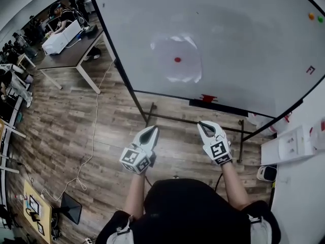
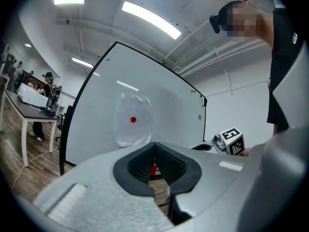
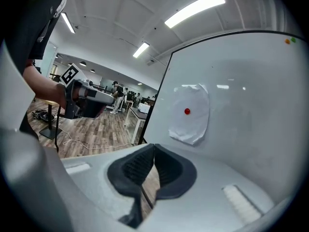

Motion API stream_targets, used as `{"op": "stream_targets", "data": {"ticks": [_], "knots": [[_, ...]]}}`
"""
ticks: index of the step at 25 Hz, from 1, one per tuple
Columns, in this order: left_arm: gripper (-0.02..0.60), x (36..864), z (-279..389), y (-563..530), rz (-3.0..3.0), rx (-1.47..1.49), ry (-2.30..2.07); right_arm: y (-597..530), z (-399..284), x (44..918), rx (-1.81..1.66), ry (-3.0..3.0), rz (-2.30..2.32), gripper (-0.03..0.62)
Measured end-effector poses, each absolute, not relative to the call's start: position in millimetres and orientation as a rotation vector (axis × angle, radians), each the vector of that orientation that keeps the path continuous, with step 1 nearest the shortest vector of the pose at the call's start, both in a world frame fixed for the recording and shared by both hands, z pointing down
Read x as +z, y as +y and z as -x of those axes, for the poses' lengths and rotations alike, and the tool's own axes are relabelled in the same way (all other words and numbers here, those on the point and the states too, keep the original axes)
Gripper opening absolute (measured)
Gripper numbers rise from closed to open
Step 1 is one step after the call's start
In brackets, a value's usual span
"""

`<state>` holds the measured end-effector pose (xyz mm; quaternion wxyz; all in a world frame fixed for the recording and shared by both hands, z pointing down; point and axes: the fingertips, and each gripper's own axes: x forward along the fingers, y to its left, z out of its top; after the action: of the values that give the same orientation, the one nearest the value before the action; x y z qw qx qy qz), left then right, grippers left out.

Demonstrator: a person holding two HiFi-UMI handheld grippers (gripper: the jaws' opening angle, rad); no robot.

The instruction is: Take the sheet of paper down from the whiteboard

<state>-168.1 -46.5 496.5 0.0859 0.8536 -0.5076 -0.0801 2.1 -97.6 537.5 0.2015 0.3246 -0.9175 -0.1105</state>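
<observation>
A white sheet of paper hangs on the whiteboard, pinned at its middle by a red magnet. The same sheet of paper and red magnet show in the left gripper view, and the sheet of paper with the red magnet shows in the right gripper view. My left gripper and right gripper are both shut and empty, held side by side well short of the board and below the sheet. My left gripper points level; my right gripper tips slightly down.
A black marker tray with a red eraser runs along the board's lower edge. Orange and green magnets sit at the board's top right. A desk with people stands at the far left; a cable trails over the wooden floor. White shelving is at right.
</observation>
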Motion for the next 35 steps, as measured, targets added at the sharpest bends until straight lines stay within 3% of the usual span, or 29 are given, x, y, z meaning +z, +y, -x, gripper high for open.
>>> {"op": "stream_targets", "data": {"ticks": [24, 35], "knots": [[0.011, 511, 184, -61, -2.544, -0.230, -1.454, -110, 0, 548, -0.280, -2.515, -0.982, 0.005], [0.011, 501, 181, -107, -2.538, -0.200, -1.493, -170, -1, 545, -0.267, -2.555, -0.975, 0.005]]}}
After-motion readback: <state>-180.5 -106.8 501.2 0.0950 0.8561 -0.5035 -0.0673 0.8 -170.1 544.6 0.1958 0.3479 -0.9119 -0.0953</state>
